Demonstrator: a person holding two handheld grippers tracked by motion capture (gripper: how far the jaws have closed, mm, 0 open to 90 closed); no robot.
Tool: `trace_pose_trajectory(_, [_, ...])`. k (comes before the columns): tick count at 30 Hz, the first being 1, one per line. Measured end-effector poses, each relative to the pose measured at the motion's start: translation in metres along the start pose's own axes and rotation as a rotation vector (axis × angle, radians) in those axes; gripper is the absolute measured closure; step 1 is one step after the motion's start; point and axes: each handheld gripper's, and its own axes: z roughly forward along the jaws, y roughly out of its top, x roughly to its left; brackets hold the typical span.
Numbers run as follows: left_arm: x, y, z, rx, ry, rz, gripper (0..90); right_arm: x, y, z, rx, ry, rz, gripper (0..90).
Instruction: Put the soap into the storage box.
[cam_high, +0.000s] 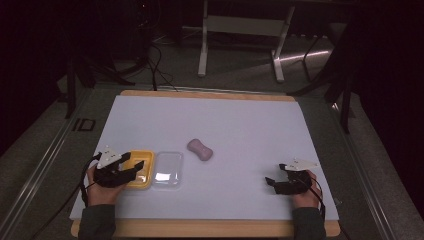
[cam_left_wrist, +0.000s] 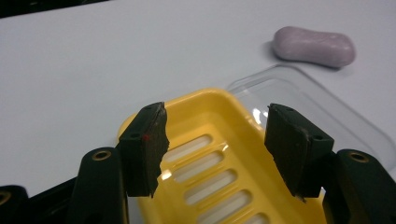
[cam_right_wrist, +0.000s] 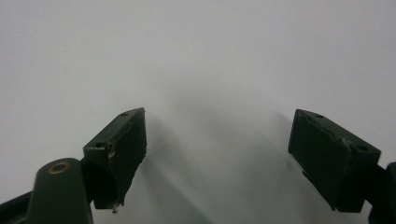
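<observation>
High view: one yellow soap dish (cam_high: 140, 171), one clear lid (cam_high: 168, 170) touching its right edge, one pink soap bar (cam_high: 200, 149) just beyond the lid, and two claws on the white worktop (cam_high: 240, 125), with wide bare room between lid and right claw (cam_high: 276, 183). Left gripper view: left claw (cam_left_wrist: 217, 140) open, jaws apart over the dish's slotted floor, not pressing its rim. Right gripper view: right claw open over bare worktop.

The letters "ID" stand on the floor (cam_high: 83, 125).
</observation>
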Motion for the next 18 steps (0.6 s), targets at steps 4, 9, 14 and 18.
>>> trace_pose_trajectory(4, [-0.0033, 0.0003, 0.0038, 0.014, -0.01, 0.023, 39.5, -0.0004, -0.0013, -0.0027, -0.032, 0.005, 0.005, 18.9])
trace_pose_trajectory(9, [-0.0053, 0.0002, 0.0077, 0.034, -0.02, 0.043, 40.5, 0.0014, -0.0012, -0.0023, -0.027, -0.006, -0.009, 19.0])
trace_pose_trajectory(14, [-0.0071, 0.0046, 0.0086, 0.023, -0.056, 0.06, 40.1, 0.0022, -0.002, -0.0041, -0.043, -0.006, -0.021, 19.0])
trace_pose_trajectory(18, [-0.0084, 0.0078, 0.0094, 0.025, -0.076, 0.071, 40.1, 0.0009, -0.0031, -0.0063, -0.069, -0.002, -0.006, 19.0])
